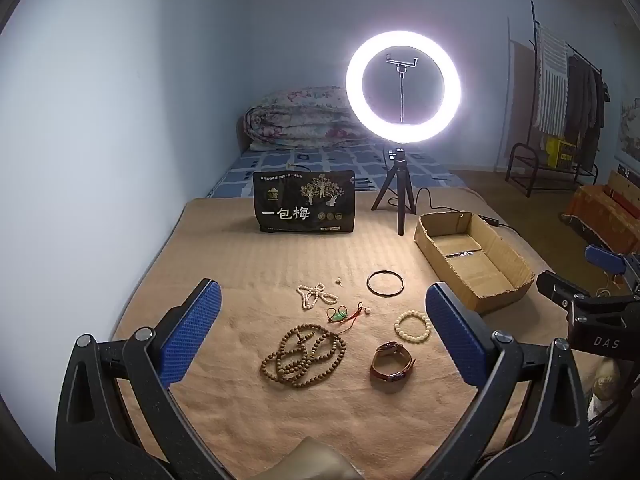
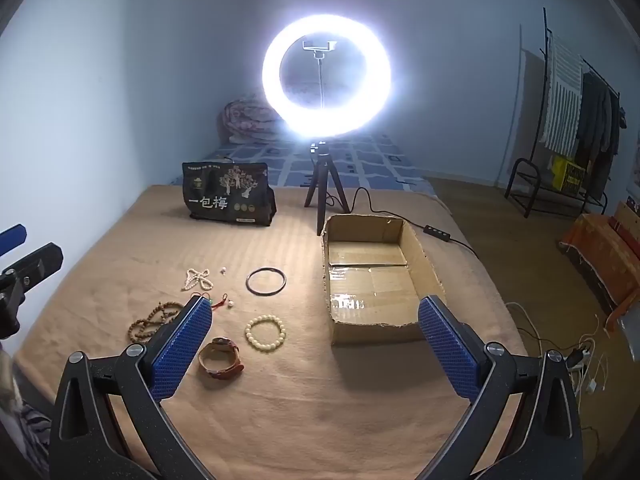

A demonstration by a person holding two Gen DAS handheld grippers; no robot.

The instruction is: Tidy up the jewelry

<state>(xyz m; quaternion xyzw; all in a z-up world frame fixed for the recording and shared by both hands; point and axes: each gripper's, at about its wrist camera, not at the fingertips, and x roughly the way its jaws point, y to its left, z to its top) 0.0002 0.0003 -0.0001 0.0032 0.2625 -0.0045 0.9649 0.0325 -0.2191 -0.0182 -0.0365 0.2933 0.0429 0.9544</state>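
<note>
Jewelry lies on a tan blanket [image 1: 248,264]: a brown bead necklace [image 1: 303,354], a brown leather watch [image 1: 391,365], a cream bead bracelet [image 1: 413,325], a black bangle [image 1: 385,283], a white bead string [image 1: 316,296], a red cord with a green pendant [image 1: 345,314]. An empty cardboard box [image 1: 472,256] stands to the right. My left gripper [image 1: 324,312] is open above the jewelry. My right gripper [image 2: 316,320] is open, above the watch [image 2: 220,358], the bracelet [image 2: 265,333] and the box [image 2: 376,276].
A lit ring light [image 1: 403,87] on a tripod and a black snack bag [image 1: 304,201] stand at the blanket's far side. A cable with a switch [image 2: 436,232] runs behind the box. A clothes rack [image 1: 560,112] stands at the right wall.
</note>
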